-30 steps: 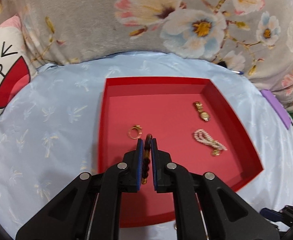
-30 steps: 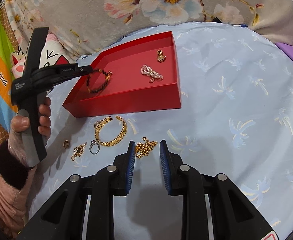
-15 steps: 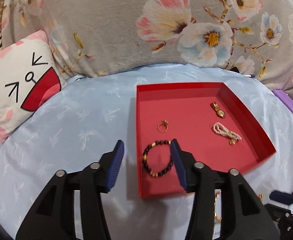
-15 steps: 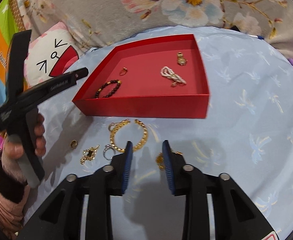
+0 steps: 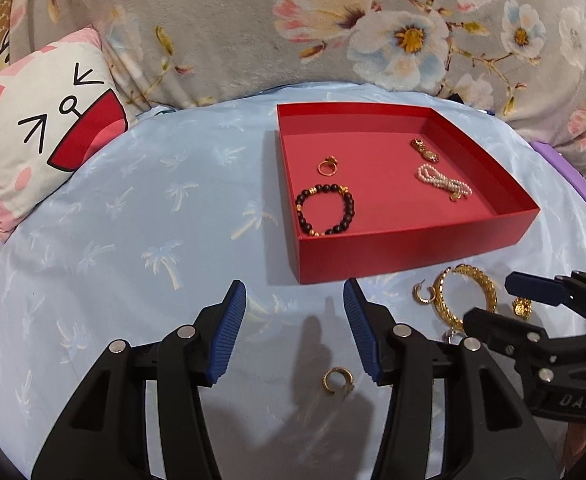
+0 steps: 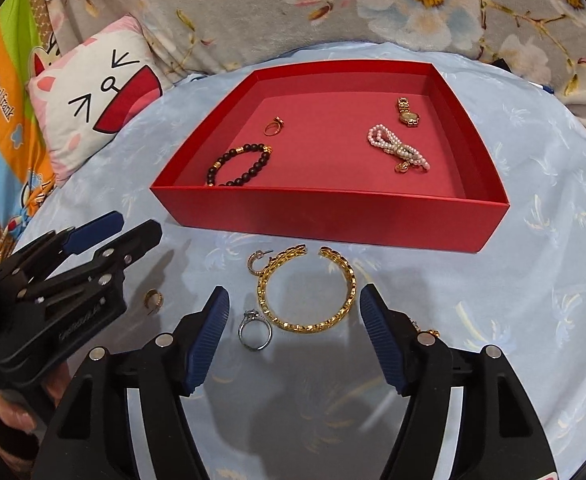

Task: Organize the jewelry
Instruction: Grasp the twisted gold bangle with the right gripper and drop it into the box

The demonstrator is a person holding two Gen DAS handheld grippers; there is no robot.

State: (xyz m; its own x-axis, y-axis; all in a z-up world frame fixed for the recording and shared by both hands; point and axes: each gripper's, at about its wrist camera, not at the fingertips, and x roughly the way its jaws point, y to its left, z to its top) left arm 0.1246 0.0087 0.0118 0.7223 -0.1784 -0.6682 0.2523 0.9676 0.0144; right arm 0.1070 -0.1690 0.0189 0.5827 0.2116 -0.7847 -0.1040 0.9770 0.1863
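A red tray (image 5: pixel 413 248) (image 6: pixel 333 216) lies on the blue cloth. In it lie a dark bead bracelet (image 5: pixel 325 210) (image 6: pixel 239 164), a gold ring (image 5: pixel 328 166) (image 6: pixel 273 126), a pearl strand (image 5: pixel 443 181) (image 6: pixel 397 148) and a small gold watch (image 5: pixel 424 149) (image 6: pixel 408 113). My left gripper (image 5: pixel 295 294) is open and empty in front of the tray, above a gold ear cuff (image 5: pixel 338 380) (image 6: pixel 153 300). My right gripper (image 6: pixel 293 304) is open around a gold chain bangle (image 6: pixel 309 288) (image 5: pixel 467 294), with a silver ring (image 6: pixel 255 334) and a small hoop earring (image 6: pixel 257 262) beside it.
A cat-face pillow (image 5: pixel 41 132) (image 6: pixel 89 92) lies at the left. A grey floral blanket (image 5: pixel 333 28) rises behind the tray. A purple object (image 5: pixel 565 168) sits at the right edge. More gold jewelry (image 6: pixel 425 330) lies by my right finger.
My left gripper opened, left the bead bracelet in the tray and drew back to the cloth in front. My right gripper opened wider and moved over the gold bangle.
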